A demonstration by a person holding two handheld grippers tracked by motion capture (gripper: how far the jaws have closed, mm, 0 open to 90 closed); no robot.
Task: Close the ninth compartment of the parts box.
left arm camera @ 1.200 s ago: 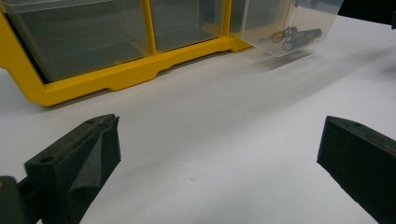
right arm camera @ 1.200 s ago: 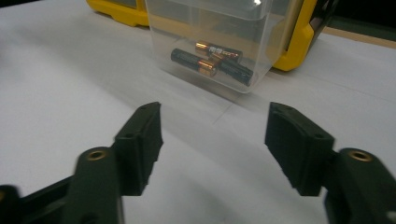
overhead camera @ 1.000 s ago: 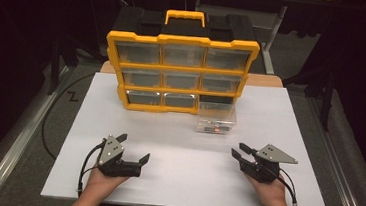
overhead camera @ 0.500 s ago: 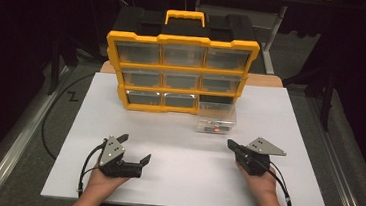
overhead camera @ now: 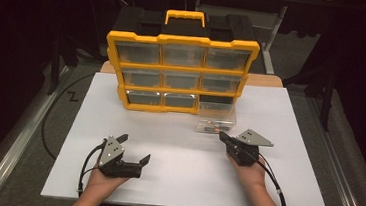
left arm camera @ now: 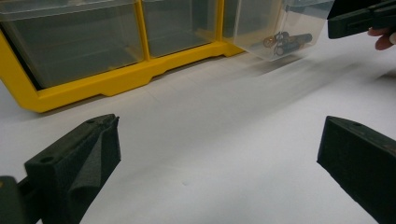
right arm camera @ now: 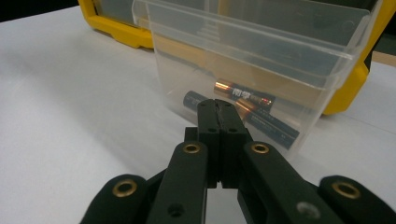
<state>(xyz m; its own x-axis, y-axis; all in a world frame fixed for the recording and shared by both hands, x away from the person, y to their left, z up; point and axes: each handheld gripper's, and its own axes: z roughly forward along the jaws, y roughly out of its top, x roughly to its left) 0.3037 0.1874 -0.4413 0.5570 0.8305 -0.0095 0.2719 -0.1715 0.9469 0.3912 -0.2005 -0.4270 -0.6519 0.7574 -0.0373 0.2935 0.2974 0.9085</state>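
Yellow plastic frames a nine-drawer organiser (overhead camera: 180,72), which is stood upright at the far side of a smooth white board (overhead camera: 185,173). Its translucent drawers are rectangular. One clear plastic drawer (overhead camera: 215,123) is set out on the board just in front of the organiser's lower right corner, and cylindrical batteries (right arm camera: 243,100) with copper-coloured ends are seen lying inside it. The right gripper (overhead camera: 223,136) is held near this drawer, its matte black jaws pressed together with nothing between them. The left gripper (overhead camera: 134,149) is held well apart, its padded jaws spread wide and empty.
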